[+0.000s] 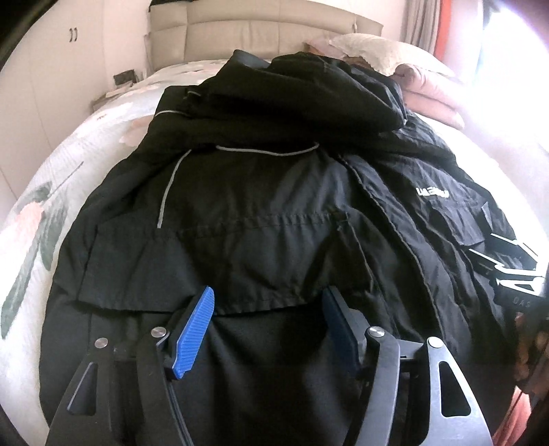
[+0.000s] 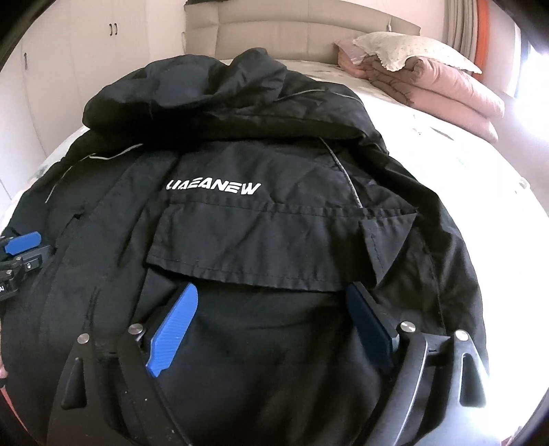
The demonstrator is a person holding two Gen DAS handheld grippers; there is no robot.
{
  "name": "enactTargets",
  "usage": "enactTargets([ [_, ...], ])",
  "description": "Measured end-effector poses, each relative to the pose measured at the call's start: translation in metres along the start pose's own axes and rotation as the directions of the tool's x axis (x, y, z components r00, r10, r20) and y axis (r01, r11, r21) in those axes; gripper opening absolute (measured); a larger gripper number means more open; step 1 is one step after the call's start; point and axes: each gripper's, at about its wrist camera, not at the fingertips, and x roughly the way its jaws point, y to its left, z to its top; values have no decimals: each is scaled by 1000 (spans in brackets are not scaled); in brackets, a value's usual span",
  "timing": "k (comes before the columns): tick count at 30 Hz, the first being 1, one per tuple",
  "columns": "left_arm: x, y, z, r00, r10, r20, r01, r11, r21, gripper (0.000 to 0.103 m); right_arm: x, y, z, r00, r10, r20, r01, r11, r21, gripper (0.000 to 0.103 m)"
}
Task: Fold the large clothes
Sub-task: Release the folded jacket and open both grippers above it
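Note:
A large black jacket (image 1: pixel 260 206) with grey piping lies spread on the bed, hood bunched at the far end; it also shows in the right wrist view (image 2: pixel 274 233), with white lettering (image 2: pixel 213 188) above a chest pocket flap. My left gripper (image 1: pixel 269 298) is open, its blue pads (image 1: pixel 194 329) just above the jacket at the lower edge of a pocket flap. My right gripper (image 2: pixel 272 291) is open over the other pocket flap, holding nothing. The left gripper's blue tip (image 2: pixel 20 243) shows at the right view's left edge.
The bed has a floral sheet (image 1: pixel 44 192). Folded pink quilts and a cream pillow (image 2: pixel 432 79) lie at the far right by the beige headboard (image 2: pixel 291 31). White cupboards (image 2: pixel 68 44) stand to the left. A bright window is on the right.

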Motion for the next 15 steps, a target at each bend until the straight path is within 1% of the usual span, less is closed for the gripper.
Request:
enactTargets([
  [4, 0, -3, -1, 1000, 8, -2, -8, 1000, 3, 67, -1, 3, 0, 1000, -28, 4, 28, 1000, -4, 92],
  [15, 0, -6, 0, 1000, 16, -3, -16, 1000, 7, 68, -1, 3, -1, 999, -38, 15, 38, 999, -7, 93],
])
